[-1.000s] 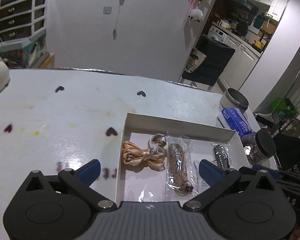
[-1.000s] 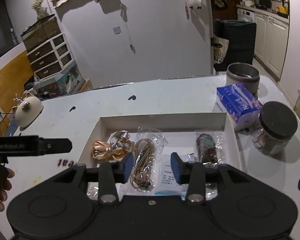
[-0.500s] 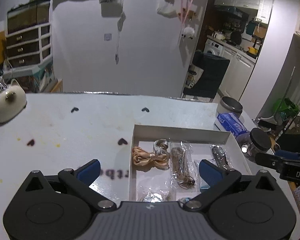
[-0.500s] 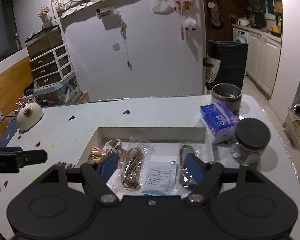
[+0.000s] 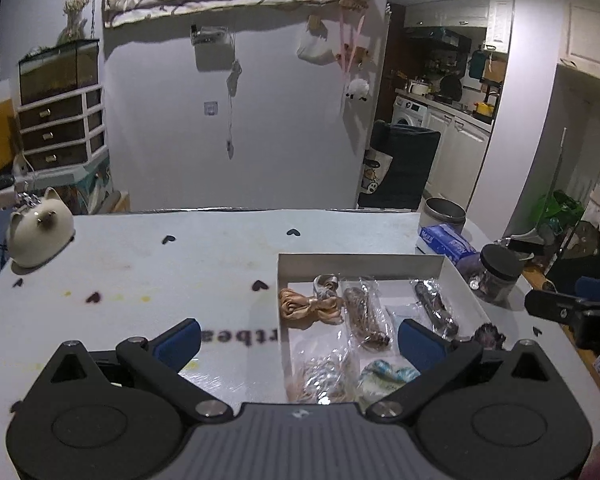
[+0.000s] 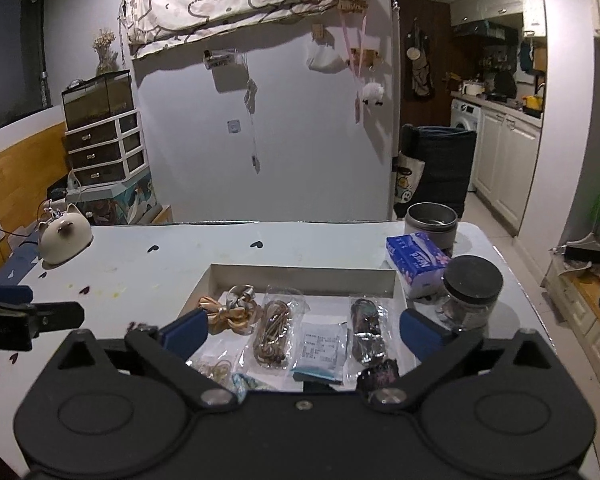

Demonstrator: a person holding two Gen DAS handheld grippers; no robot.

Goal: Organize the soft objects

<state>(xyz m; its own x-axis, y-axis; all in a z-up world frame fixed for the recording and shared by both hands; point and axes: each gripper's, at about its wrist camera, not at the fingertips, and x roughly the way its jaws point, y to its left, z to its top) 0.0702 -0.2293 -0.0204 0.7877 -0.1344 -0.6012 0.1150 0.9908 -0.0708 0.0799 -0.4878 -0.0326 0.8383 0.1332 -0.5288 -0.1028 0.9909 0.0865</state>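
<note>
A shallow white box (image 5: 360, 266) (image 6: 300, 276) sits on the pale table. It holds a gold ribbon bow (image 5: 304, 306) (image 6: 228, 314), bagged brown cords (image 5: 366, 316) (image 6: 274, 332), a bagged dark item (image 5: 436, 308) (image 6: 366, 328), a blue-white scrunchie (image 5: 388, 372) and a dark scrunchie (image 6: 380, 374). My left gripper (image 5: 300, 340) hovers open above the box's near left corner, holding nothing. Over the box's near side, my right gripper (image 6: 302, 330) has its jaws opening wide, with nothing between the pads.
A cat-shaped lamp (image 5: 40, 232) (image 6: 64, 236) stands at the table's far left. At the right of the box are a blue tissue pack (image 6: 414, 260), a black-lidded jar (image 6: 470, 288) and a metal pot (image 6: 430, 218). The table's right edge runs just past them.
Both grippers have drawn back and risen from the box, so more of the room shows. The right gripper's jaws went from narrow to wide apart.
</note>
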